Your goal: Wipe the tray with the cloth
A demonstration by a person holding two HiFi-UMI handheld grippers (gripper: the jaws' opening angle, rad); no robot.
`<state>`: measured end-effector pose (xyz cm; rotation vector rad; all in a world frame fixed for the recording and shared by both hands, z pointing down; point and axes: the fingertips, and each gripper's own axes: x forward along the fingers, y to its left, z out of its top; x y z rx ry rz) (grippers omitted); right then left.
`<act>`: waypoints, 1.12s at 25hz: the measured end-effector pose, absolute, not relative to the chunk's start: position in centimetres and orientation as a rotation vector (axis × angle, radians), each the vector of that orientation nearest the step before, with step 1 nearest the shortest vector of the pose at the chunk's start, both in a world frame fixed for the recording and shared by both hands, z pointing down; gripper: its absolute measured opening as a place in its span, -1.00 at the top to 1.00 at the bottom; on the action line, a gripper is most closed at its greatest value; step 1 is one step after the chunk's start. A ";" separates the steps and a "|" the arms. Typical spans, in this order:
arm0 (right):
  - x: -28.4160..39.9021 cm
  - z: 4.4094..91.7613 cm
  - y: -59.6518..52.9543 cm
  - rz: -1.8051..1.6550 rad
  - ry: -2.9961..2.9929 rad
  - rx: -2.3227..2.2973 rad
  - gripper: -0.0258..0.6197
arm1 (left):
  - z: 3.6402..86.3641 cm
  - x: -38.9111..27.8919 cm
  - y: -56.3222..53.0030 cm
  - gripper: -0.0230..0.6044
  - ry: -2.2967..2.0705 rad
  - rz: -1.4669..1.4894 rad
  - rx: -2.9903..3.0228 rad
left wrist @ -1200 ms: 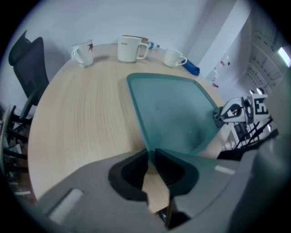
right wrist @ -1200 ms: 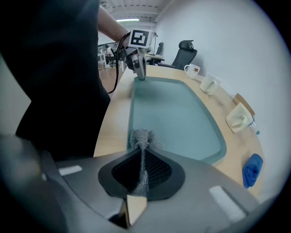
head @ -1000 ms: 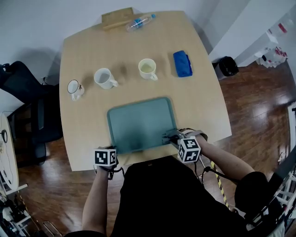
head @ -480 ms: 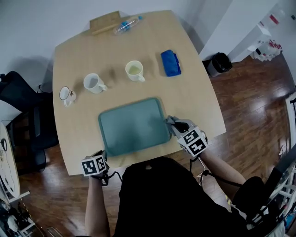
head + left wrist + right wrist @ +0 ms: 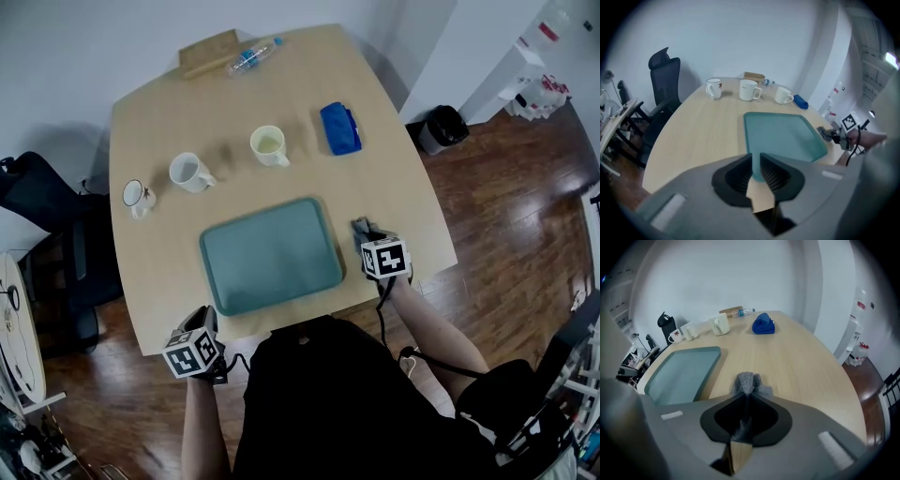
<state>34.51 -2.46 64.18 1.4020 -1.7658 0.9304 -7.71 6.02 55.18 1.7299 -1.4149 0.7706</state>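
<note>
One cloth [image 5: 749, 382] is pinched in the right tool [image 5: 747, 397] (jaws just loosening) beside the tray [image 5: 272, 255]. The left tool [image 5: 756, 171], barely open, is held back empty, apparently unneeded.

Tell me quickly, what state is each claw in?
Left claw: slightly open, empty.
Right claw: holding grey cloth, just been opening.

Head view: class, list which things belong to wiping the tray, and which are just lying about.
For the job: tray, grey cloth.
Lying about: small mug, white mug, cream mug, blue cloth, bottle, wooden board.
</note>
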 end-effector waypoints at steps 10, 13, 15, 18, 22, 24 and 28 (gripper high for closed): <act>34.1 55.2 -0.7 0.797 -1.938 1.573 0.57 | 53.1 -8.8 6.9 0.76 -1.418 0.727 1.823; 33.3 51.6 0.7 0.769 -1.994 1.669 0.75 | 52.3 -9.4 7.6 0.76 -1.394 0.686 1.879; 31.8 49.5 2.2 0.775 -2.060 1.708 0.84 | 51.1 -9.7 8.3 0.76 -1.384 0.647 1.939; 28.1 46.8 5.5 0.821 -2.170 1.718 0.89 | 48.7 -10.3 10.0 0.76 -1.362 0.580 2.067; 22.1 44.4 9.7 0.759 -2.258 1.681 0.89 | 47.1 -12.1 14.0 0.76 -1.340 0.569 2.219; 19.7 43.6 11.6 0.687 -2.286 1.636 0.90 | 47.2 -12.5 16.1 0.76 -1.333 0.611 2.262; 17.2 42.3 14.0 0.660 -2.339 1.584 0.90 | 46.4 -12.1 18.5 0.76 -1.322 0.633 2.305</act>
